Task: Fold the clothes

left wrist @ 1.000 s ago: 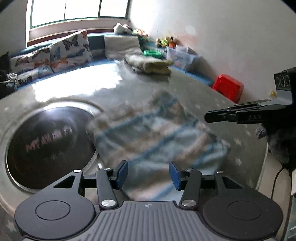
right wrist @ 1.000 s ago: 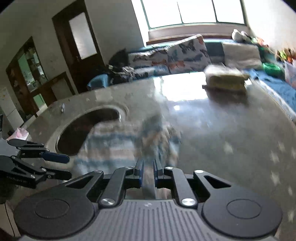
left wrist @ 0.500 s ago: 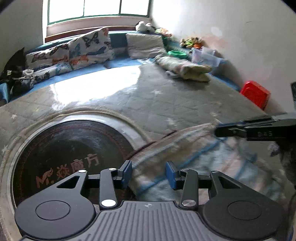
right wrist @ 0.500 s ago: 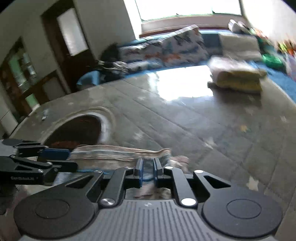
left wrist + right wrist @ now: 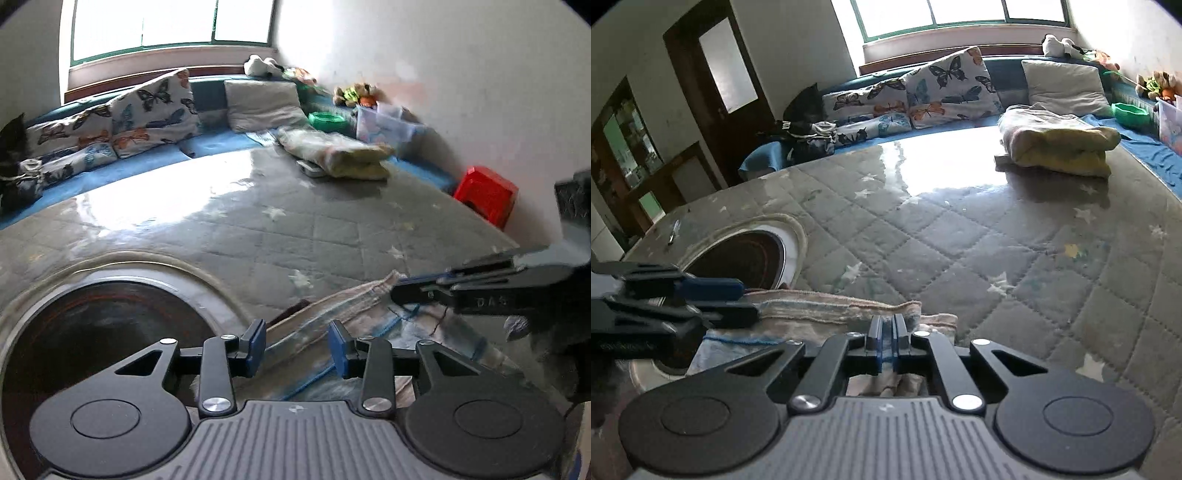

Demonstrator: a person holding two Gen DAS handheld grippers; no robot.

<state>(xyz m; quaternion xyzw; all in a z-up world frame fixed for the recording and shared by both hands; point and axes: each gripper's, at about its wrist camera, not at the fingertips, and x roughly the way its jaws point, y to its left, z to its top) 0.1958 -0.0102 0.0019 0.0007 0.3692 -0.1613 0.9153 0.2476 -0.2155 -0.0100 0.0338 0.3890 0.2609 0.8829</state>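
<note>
A striped blue and beige garment (image 5: 354,314) lies folded near the front of the grey quilted table (image 5: 295,236); it also shows in the right wrist view (image 5: 820,310). My left gripper (image 5: 297,347) is open, its blue pads on either side of the garment's near part. My right gripper (image 5: 886,343) is shut on the garment's edge, low over the table; it shows from the side in the left wrist view (image 5: 406,291). The left gripper shows at the left of the right wrist view (image 5: 738,299).
A round dark inset (image 5: 92,332) sits in the table at the left. A folded yellow and white pile (image 5: 340,155) lies at the table's far side. Butterfly cushions (image 5: 147,107), a red stool (image 5: 484,192) and a toy box (image 5: 388,125) stand beyond.
Both grippers have come down low and toward the table's front; the garment now lies flatter and nearer. The right gripper stays shut on it, the left stays open.
</note>
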